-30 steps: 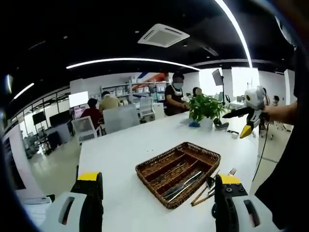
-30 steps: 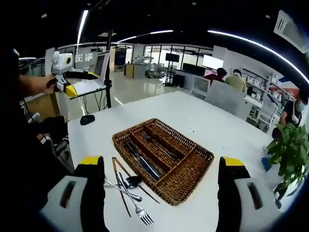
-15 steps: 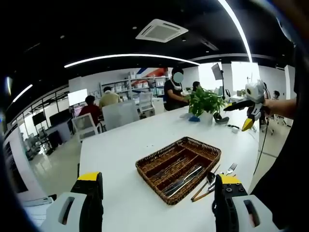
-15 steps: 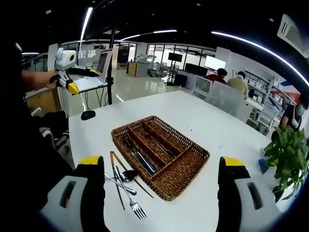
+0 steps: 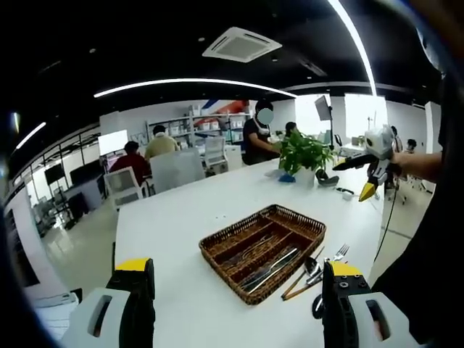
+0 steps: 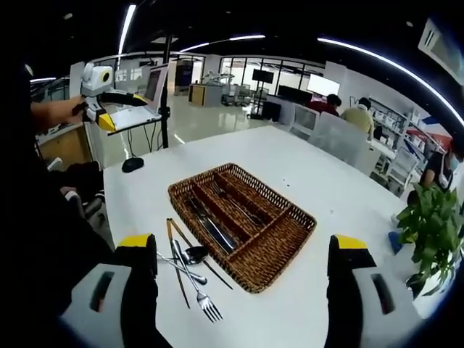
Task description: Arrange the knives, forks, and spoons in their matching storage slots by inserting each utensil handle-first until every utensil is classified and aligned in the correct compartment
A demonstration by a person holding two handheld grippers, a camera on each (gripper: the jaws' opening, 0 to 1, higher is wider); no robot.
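Wicker tray holds cutlery — loose fork, spoon lie beside it.

White table w/ wicker tray, loose cutlery beside, plant.

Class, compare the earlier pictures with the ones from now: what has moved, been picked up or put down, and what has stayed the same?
Nothing on the table has moved. The small shifts in both pictures come from the cameras moving with the hands. Both tongs, left and right, stay open and empty, held above the table. The wicker tray keeps its place, and the loose fork, spoon and chopsticks still lie beside it.
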